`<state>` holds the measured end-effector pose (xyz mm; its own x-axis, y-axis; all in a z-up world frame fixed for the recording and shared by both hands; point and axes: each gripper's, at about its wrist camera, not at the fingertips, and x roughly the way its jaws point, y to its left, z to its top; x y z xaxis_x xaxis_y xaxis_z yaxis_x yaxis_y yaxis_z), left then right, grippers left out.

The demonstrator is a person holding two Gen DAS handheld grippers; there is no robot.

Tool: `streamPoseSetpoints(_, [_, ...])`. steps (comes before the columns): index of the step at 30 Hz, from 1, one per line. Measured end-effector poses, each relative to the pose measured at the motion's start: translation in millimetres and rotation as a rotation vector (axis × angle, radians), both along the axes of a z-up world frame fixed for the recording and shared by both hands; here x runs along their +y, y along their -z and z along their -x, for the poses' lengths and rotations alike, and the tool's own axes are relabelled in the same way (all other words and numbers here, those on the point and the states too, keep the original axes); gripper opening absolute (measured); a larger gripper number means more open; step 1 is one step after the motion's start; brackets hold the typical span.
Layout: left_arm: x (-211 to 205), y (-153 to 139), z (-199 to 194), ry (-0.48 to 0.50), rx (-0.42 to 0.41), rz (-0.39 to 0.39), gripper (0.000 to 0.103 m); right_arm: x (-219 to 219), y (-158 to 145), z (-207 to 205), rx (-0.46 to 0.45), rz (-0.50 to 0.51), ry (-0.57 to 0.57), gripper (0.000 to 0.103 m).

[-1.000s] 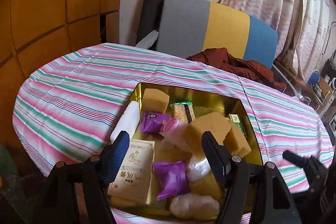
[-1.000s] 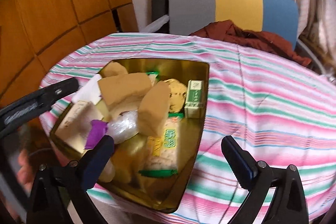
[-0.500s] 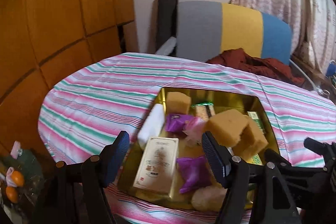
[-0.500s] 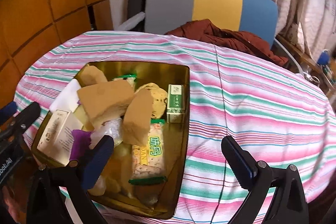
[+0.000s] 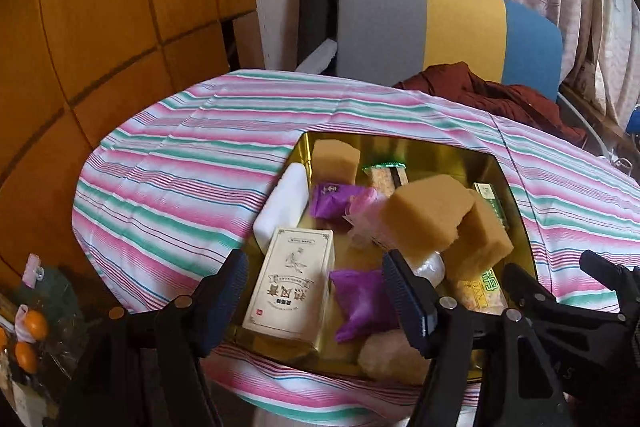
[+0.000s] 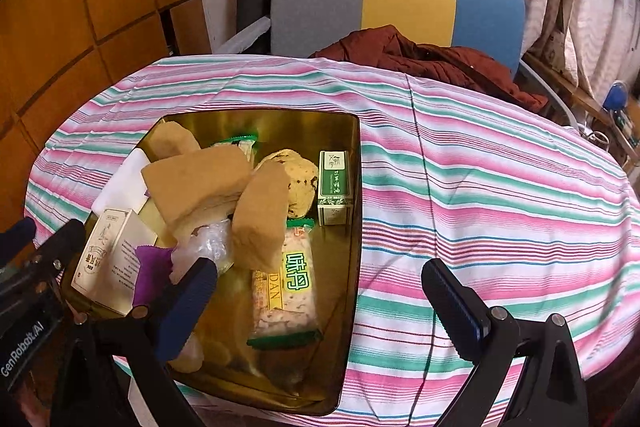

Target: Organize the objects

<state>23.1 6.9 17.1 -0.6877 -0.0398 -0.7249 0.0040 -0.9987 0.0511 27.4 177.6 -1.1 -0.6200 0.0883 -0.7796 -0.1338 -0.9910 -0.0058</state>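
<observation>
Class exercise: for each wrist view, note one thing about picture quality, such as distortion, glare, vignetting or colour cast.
Left wrist view: fisheye bends the striped tablecloth into a curve; dark corners vignette the frame. Right wrist view: warm, dim light; the gold tray mirrors its contents with soft glare; the snack packet shows glowing, overexposed green lettering.

Both wrist views angle down, close over shared gold tray.

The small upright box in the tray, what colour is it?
Green and white box, clearest in the right wrist view.
</observation>
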Motion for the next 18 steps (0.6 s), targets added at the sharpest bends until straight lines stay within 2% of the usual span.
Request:
streamPoseSetpoints(2, [2.3, 1.0, -0.4, -0.001, -0.004, 0.016, 0.063, 0.9, 0.9, 0.0, -0.002, 0.0, 0.005, 0.103])
streamPoseSetpoints(18, [5.4, 5.5, -0.1, 0.003, -0.016, 0.014, 0.061, 3.6, 5.1, 0.6, -0.008, 0.014, 0.007, 0.103])
